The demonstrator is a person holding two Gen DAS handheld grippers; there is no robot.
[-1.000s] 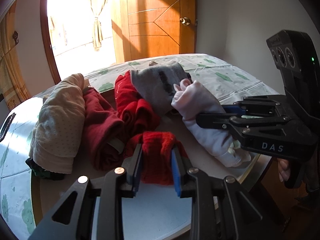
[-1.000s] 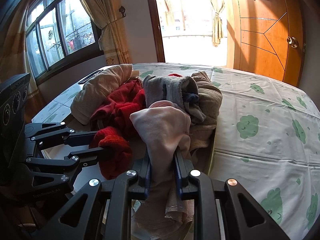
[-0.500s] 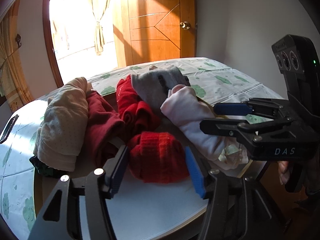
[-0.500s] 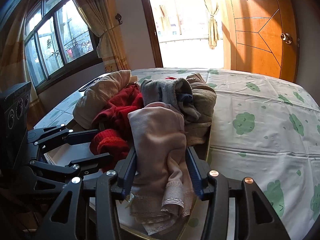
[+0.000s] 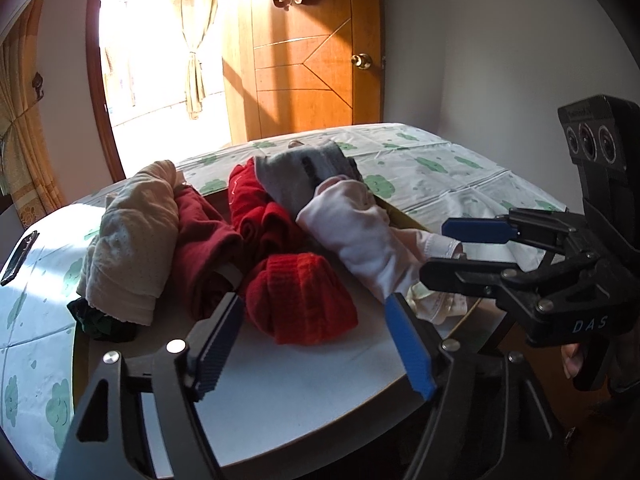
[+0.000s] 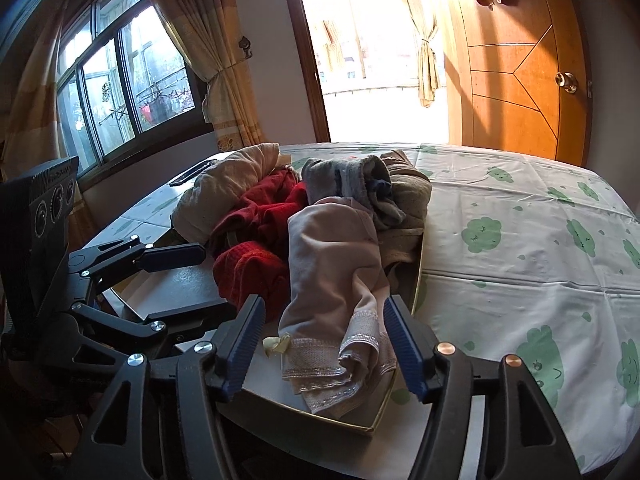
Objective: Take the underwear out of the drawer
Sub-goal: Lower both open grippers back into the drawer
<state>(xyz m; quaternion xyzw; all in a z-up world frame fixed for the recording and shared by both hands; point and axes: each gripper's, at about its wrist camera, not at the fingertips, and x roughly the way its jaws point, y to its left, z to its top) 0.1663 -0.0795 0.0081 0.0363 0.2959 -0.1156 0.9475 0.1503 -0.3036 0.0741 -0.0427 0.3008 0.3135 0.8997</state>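
Over the drawer, left hand-held gripper tilts down, opening around red roll; right hand-held gripper opening around pink underwear, neither gripping.

Premises: a domestic room in a home. Evidence: panelled wooden door with brass knob, tied-back curtains at a window. Cloud-print cloth covers the bench.

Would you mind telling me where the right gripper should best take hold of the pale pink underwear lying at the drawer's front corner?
Probably the narrow band just above the trimmed waistband of the pale pink underwear, approached from the drawer's front edge. The garment lies lengthwise toward the right gripper, whose opening jaws straddle it without pressing, so closing there gathers it.
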